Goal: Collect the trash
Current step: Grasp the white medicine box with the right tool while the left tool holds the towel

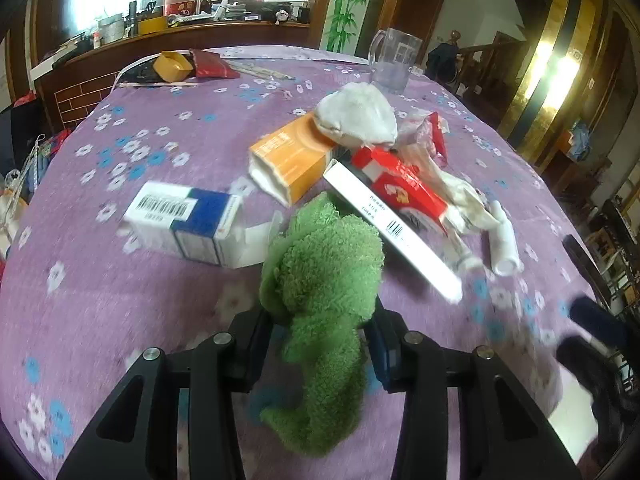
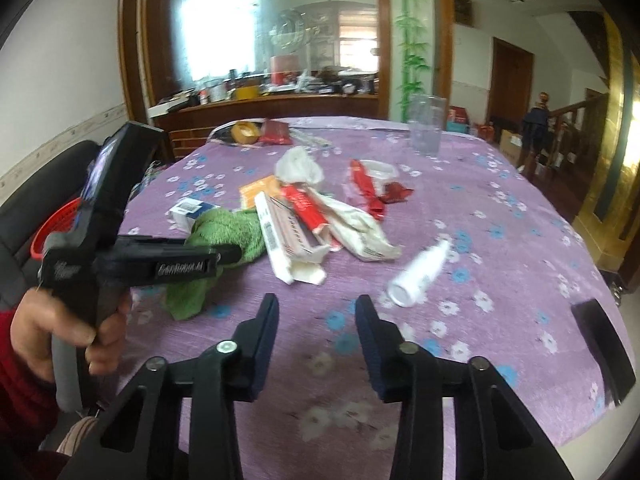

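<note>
The left gripper (image 1: 320, 320) had its 2 fingers pressed on a green cloth (image 1: 324, 272), which hid the table (image 1: 160, 300) between them. The right gripper (image 2: 316, 312) hung part-open and empty. Ahead lay trash: a blue-white box (image 1: 184, 220), orange box (image 1: 292, 160), red carton (image 1: 404, 184) and blurred white bottle (image 2: 420, 272).

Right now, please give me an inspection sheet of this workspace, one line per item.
Surface: table under a purple flowered cloth.
Job's things: orange box, blue-and-white box, long white box, red box, white bottle, crumpled tissue.
Clutter: green cloth, clear mug.
Grippers: left gripper closed on the green cloth; right gripper open, nothing between its fingers.
Cables: nothing seen.
Surroundings: wooden sideboard, red basket.
</note>
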